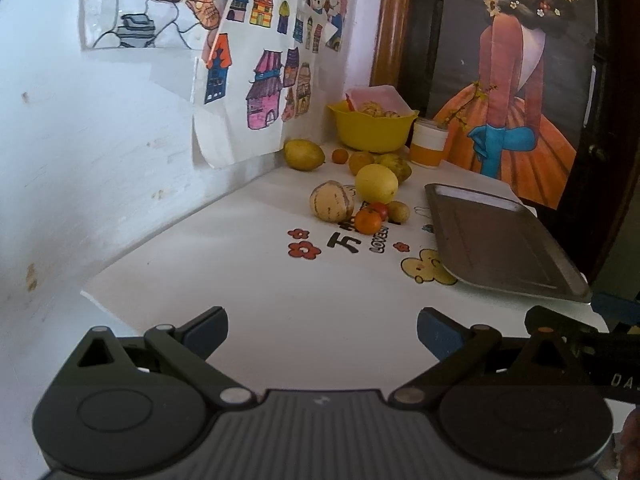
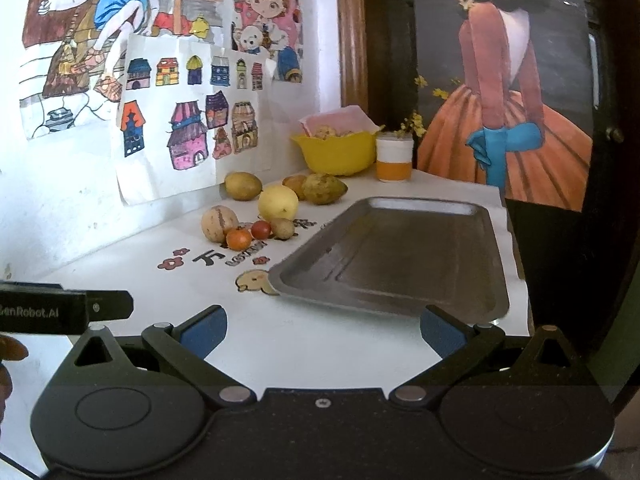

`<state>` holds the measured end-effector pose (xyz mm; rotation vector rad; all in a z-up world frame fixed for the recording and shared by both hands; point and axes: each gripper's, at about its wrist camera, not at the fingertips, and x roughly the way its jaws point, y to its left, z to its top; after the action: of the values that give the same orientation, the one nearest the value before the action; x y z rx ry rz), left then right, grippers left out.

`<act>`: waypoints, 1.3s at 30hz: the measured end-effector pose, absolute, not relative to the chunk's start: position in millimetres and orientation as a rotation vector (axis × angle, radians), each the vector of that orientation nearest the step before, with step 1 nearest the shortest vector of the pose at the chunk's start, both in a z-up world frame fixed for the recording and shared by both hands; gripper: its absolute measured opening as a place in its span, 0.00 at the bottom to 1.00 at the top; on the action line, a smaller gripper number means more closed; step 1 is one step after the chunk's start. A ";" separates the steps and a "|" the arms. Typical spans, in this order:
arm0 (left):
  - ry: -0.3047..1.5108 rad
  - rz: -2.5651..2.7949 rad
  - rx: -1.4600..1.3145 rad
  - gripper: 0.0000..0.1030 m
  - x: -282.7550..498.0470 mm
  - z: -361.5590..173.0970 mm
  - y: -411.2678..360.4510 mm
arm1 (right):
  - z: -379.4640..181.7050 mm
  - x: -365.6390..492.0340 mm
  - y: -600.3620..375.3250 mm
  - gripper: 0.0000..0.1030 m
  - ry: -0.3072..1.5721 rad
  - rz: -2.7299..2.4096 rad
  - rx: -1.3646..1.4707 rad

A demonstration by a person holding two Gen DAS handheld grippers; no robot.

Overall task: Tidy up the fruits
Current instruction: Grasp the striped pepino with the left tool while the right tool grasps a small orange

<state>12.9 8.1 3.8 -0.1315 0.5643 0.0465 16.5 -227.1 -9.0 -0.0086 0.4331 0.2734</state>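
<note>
White tabletop (image 1: 248, 280) with cartoon prints fills my left wrist view, and children's drawings (image 1: 256, 80) hang on the wall at upper left. My left gripper (image 1: 322, 334) sits at the bottom of the frame, fingers spread wide and holding nothing. Loose fruits cluster in the middle: a pale striped melon (image 1: 331, 201), a yellow lemon (image 1: 376, 183) just behind it and a small orange (image 1: 368, 221) in front. A yellow bowl (image 1: 372, 130) stands farther back, beside a white and orange cup (image 1: 428, 144). At right lies a bare metal tray (image 1: 500, 240).

From my right wrist view, my right gripper (image 2: 323, 332) is also wide apart and empty at the bottom. The tray (image 2: 400, 260) lies centre right, just beyond my fingers. The fruits sit left of it, with the melon (image 2: 219, 223), lemon (image 2: 278, 202) and orange (image 2: 239, 239) near one another.
</note>
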 end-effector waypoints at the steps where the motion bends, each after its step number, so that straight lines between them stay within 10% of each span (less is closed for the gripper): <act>1: 0.571 0.040 -0.130 1.00 17.6 6.3 10.1 | -6.2 19.2 -226.6 0.99 0.425 0.287 -0.020; 24: 0.686 -0.094 -0.120 0.99 183.4 22.0 49.1 | 17.9 165.4 -154.3 0.99 0.583 0.676 -0.171; 39: 0.739 -0.141 -0.100 0.86 230.5 -0.8 47.0 | -11.1 203.6 -121.1 0.68 0.680 0.707 -0.155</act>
<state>230.5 47.0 -0.8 -0.1002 0.7391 -0.1411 203.6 -121.1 -11.1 -0.1546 0.6800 0.7073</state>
